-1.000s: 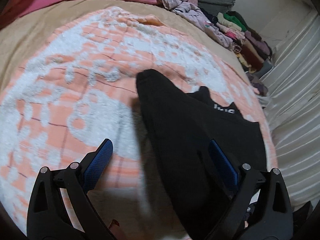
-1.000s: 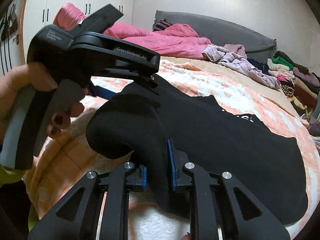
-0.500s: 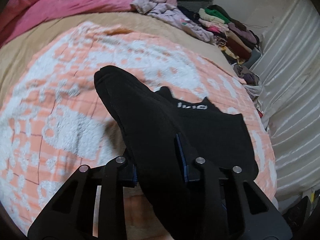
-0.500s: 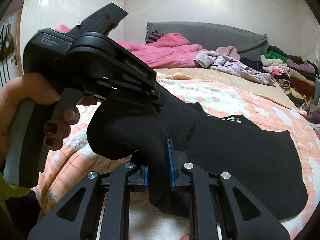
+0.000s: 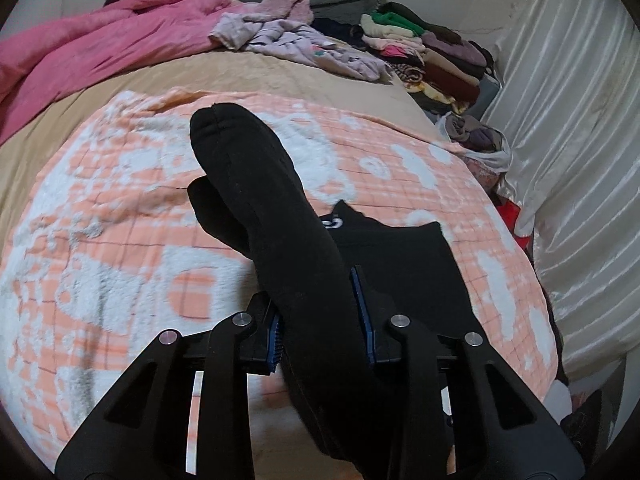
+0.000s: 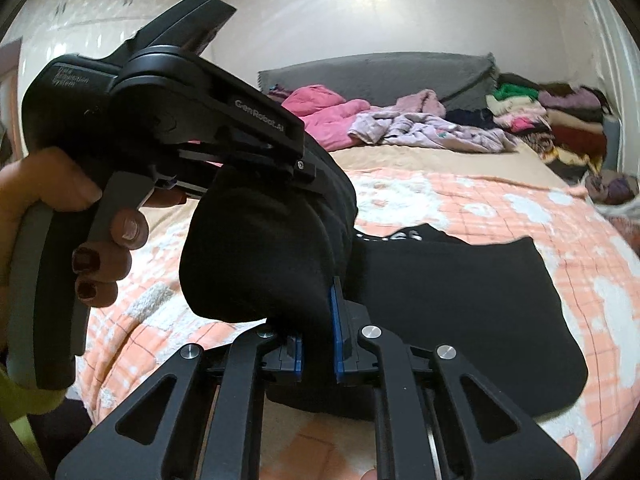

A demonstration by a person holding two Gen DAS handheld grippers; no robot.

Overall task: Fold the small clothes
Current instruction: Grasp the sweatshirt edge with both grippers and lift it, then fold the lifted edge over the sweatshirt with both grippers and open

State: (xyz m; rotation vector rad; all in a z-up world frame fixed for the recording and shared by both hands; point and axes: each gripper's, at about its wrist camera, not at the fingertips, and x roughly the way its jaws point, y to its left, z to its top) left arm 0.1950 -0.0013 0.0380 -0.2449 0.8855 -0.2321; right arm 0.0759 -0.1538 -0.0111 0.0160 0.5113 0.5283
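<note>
Left wrist view shows the left gripper [image 5: 320, 320] clenched on a black garment [image 5: 280, 240], its blue pads [image 5: 275, 338] pressing the cloth from both sides. A sleeve-like tube of the garment rises beyond the jaws and hangs above an orange and white blanket [image 5: 100, 240] spread on the bed [image 5: 240, 76], while the rest of the garment lies flat on the blanket to the right, with white lettering at its edge. A pink quilt [image 5: 80, 52] and a heap of pale purple clothes [image 5: 304, 48] lie at the far side of the bed, a stack of folded clothes [image 5: 432, 56] stands at the far right corner, and a white curtain [image 5: 568, 140] hangs along the right. Right wrist view shows the right gripper [image 6: 318, 344] also clenched, pinching a bunched fold of the same garment between its pads. Just above it, the left gripper bites the cloth too, held by a hand [image 6: 72, 224] with dark painted nails wrapped around its grey handle. The garment's flat part stretches away to the right across the blanket.
</note>
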